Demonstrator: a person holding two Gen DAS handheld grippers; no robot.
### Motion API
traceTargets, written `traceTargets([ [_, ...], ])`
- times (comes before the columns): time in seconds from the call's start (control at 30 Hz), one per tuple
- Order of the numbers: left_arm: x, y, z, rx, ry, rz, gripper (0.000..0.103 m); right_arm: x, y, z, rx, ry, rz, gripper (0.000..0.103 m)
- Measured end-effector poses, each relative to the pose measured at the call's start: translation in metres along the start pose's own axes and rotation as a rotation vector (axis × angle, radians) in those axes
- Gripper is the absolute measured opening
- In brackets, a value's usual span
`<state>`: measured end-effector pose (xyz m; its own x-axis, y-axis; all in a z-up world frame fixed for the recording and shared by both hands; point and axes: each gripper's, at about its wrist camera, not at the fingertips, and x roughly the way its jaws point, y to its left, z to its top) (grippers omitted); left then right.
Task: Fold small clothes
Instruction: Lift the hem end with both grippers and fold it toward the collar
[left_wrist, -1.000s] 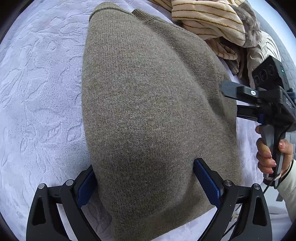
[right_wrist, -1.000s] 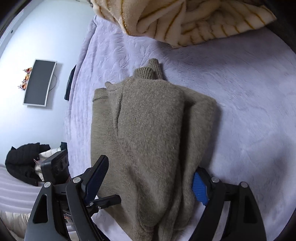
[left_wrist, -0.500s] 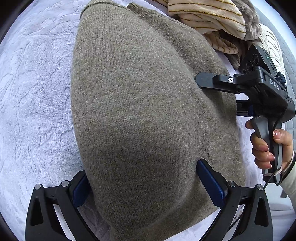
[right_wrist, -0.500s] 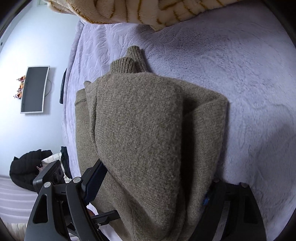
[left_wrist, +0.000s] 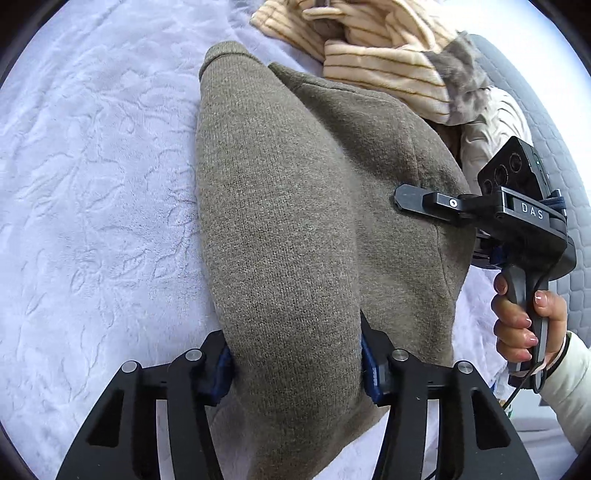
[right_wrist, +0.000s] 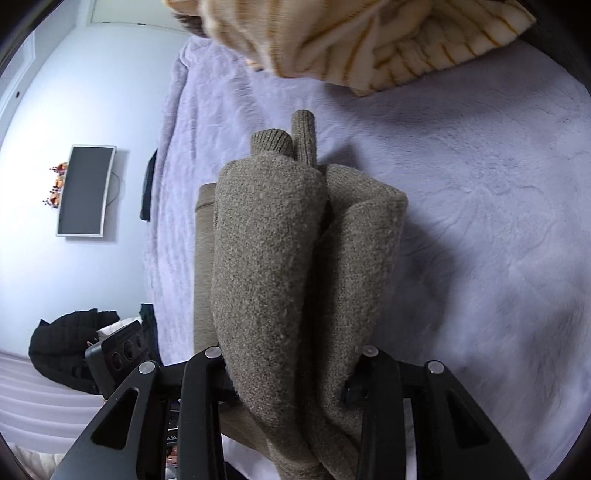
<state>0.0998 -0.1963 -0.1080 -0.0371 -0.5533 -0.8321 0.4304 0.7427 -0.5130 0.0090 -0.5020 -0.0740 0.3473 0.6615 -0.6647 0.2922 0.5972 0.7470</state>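
While closing on olive-brown knit sweater (left_wrist: 288, 229) hem over lilac fleece blanket (left_wrist: 92, 192): left gripper (left_wrist: 295, 363), right gripper (right_wrist: 291, 373) both pinching bunched wool. Lift-and-fold step; next needs even carry toward collar.

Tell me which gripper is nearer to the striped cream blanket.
Right. The right gripper clamps the olive knit sweater on the side just below the striped cream blanket; the left gripper is closing on the sweater's opposite side, farther from it.
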Motion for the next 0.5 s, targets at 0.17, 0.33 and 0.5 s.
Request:
traceTargets([
  [0.17, -0.037, 0.001, -0.018, 0.003, -0.045, -0.014, 0.054, -0.009, 0.024, -0.016, -0.016, 0.005, 0.019, 0.038],
  [0.33, -0.079, 0.010, -0.048, 0.023, -0.066, -0.004, 0.054, -0.010, 0.061, -0.048, -0.041, 0.006, 0.048, 0.038],
  [0.5, -0.114, 0.033, -0.082, 0.018, -0.057, 0.040, 0.054, 0.013, 0.087, -0.084, -0.038, 0.027, 0.074, 0.038],
])
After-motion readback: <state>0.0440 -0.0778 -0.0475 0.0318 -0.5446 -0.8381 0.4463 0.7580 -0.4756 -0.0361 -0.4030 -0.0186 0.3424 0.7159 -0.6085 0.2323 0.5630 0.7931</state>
